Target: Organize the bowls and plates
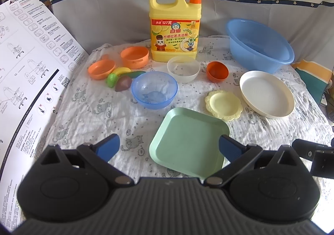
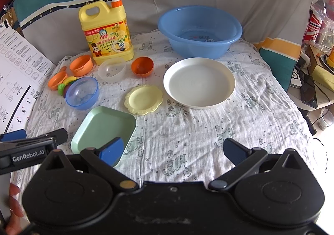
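Observation:
A green square plate (image 1: 187, 141) lies on the cloth just ahead of my left gripper (image 1: 169, 148), which is open with the plate's near part between its blue pads. My right gripper (image 2: 174, 150) is open over bare cloth, with the green plate (image 2: 104, 128) at its left finger. Further back lie a yellow scalloped plate (image 2: 143, 99), a white round plate (image 2: 199, 82), a blue bowl (image 1: 154, 92), a clear bowl (image 1: 183, 69) and a dark orange bowl (image 1: 217, 71). An orange handled bowl (image 1: 134, 56) and an orange dish (image 1: 101, 69) sit at far left.
A yellow detergent bottle (image 1: 175, 32) and a blue basin (image 2: 199, 30) stand at the back. Toy fruit (image 1: 123, 80) lies left of the blue bowl. A printed instruction sheet (image 1: 31, 57) leans at the left. The table drops off at the right, beside cluttered furniture (image 2: 313, 80).

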The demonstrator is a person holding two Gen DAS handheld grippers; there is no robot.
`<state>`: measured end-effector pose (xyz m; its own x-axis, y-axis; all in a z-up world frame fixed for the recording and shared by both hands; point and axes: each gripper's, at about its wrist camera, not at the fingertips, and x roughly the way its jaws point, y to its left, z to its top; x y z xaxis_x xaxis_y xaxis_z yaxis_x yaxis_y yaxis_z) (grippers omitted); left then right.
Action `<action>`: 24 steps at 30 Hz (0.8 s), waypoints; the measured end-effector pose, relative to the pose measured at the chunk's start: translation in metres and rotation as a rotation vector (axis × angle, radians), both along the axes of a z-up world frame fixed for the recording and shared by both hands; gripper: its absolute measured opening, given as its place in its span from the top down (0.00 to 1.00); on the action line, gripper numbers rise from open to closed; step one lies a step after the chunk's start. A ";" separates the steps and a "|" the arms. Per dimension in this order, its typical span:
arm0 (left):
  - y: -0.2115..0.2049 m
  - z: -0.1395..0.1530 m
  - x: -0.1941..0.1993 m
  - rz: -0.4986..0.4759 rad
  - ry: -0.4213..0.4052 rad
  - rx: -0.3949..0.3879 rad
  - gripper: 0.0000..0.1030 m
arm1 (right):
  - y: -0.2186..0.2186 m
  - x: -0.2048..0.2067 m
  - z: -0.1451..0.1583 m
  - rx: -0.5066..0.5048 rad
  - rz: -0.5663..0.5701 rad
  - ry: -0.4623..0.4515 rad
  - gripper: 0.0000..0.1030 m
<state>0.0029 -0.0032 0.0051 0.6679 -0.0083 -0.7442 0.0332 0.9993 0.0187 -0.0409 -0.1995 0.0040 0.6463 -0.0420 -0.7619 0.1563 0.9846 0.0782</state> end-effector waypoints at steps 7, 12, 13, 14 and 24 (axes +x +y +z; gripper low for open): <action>0.000 0.001 0.001 0.000 0.000 0.000 0.00 | -0.001 0.000 -0.001 0.003 -0.002 0.004 0.00; 0.000 0.001 0.000 0.000 -0.001 0.000 0.00 | -0.001 0.001 -0.001 0.003 -0.001 0.005 0.00; 0.000 0.001 0.000 0.000 -0.001 0.000 0.00 | -0.001 0.001 -0.001 0.003 -0.001 0.005 0.00; 0.000 0.001 0.000 0.000 0.000 0.000 0.00 | -0.001 0.001 0.000 0.003 -0.001 0.006 0.00; 0.000 0.001 -0.001 -0.002 0.000 0.003 0.00 | -0.002 0.000 -0.004 0.007 -0.003 0.010 0.00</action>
<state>0.0022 -0.0037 0.0059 0.6682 -0.0071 -0.7440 0.0349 0.9992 0.0218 -0.0409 -0.2014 0.0003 0.6387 -0.0386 -0.7685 0.1598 0.9836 0.0833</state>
